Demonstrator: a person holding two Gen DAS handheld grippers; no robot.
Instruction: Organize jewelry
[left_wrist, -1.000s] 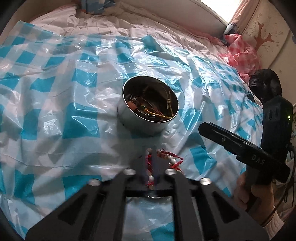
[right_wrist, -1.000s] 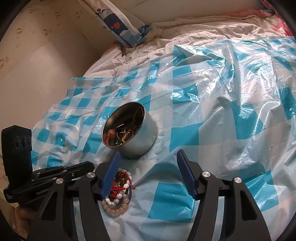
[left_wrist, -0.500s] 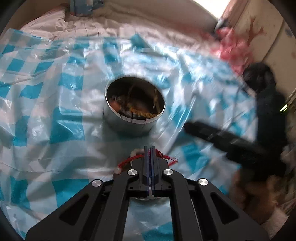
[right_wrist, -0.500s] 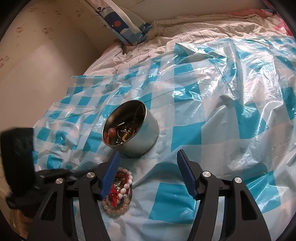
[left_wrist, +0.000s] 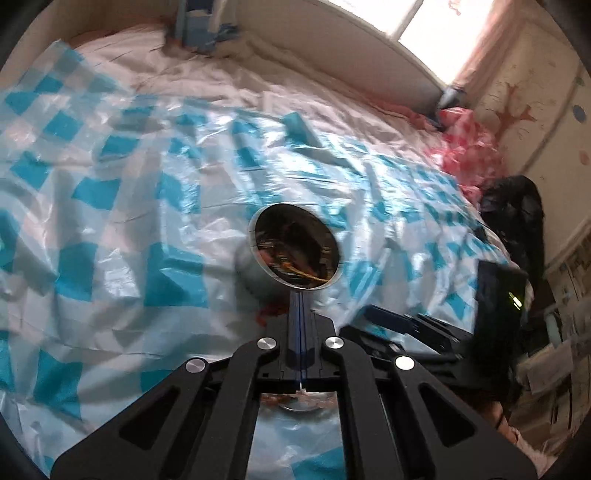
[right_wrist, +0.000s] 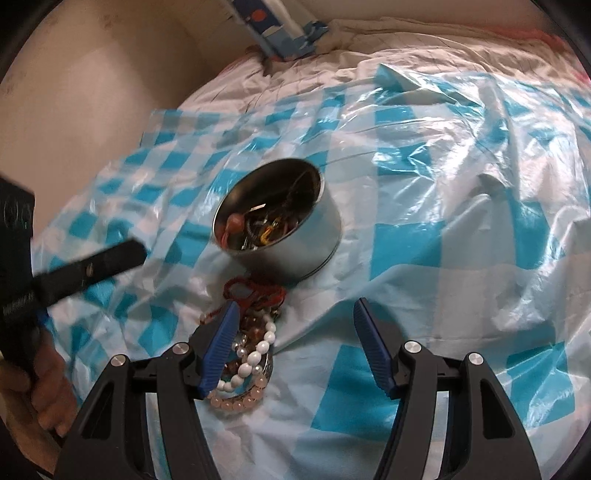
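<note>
Two wide right fingers flank beaded bracelets; left fingers pressed together.

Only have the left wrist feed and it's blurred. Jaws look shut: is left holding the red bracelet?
Observer: Apparently not. In the right wrist view the red cord bracelet lies on the plastic sheet in front of the tin; nothing hangs from the left gripper.
Operator: And right?
Observer: The right gripper is open and holds nothing.
Operator: Other loose jewelry?
Observer: Bead bracelets are piled at its left finger.
</note>
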